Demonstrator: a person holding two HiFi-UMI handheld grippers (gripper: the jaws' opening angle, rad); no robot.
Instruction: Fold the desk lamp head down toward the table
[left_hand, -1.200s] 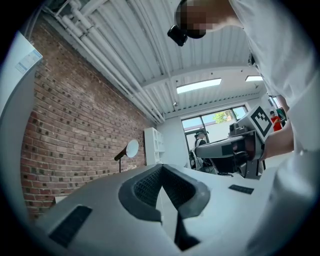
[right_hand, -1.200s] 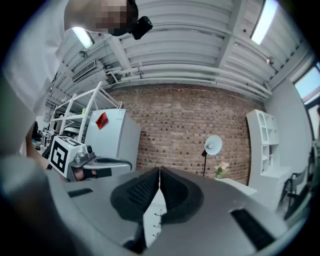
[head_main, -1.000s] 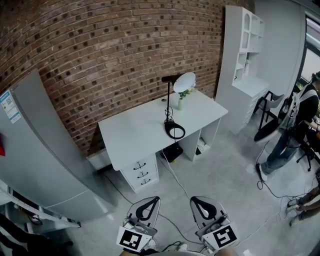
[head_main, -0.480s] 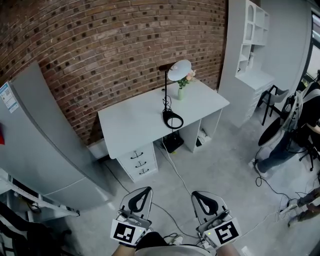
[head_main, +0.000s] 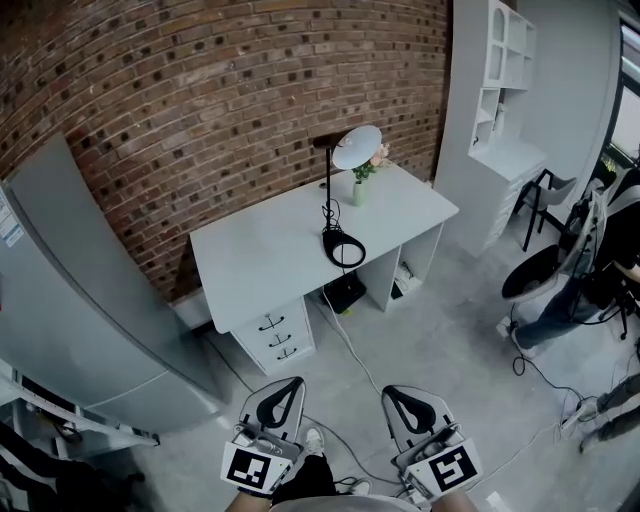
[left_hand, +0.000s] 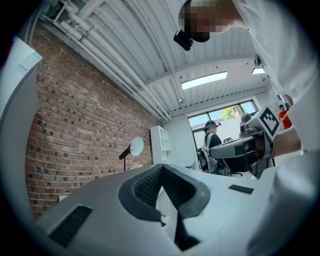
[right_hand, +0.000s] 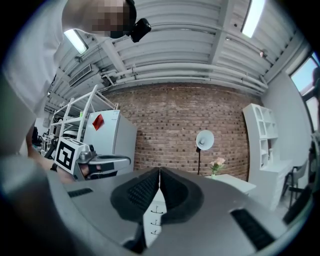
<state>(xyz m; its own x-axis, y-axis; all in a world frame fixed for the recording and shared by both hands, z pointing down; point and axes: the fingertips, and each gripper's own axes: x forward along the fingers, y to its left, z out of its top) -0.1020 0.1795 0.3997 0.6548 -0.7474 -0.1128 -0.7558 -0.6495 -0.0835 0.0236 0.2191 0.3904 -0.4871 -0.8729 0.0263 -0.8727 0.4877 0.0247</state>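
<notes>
**Student:** What fills the foreground?

**Tutor:** The left gripper (left_hand: 161, 166), a grey moulded body with dark ribbed pads. Its jaws meet at the tips, with nothing between them.

**Student:** And beyond it, on the left?

**Tutor:** A red brick wall (left_hand: 75, 135). Before it stands a desk lamp (left_hand: 131, 148) with a thin black stem and a round white head, raised and tilted. The lamp's foot is hidden behind the gripper body. Just right of the lamp is a tall white shelf unit (left_hand: 160, 144).

**Student:** On the right?

**Tutor:** The right gripper (left_hand: 216, 150), seen side-on, with its marker cube (left_hand: 268, 120). Behind it, a standing person (left_hand: 212, 140) is in front of a bright window (left_hand: 225, 112).
</notes>
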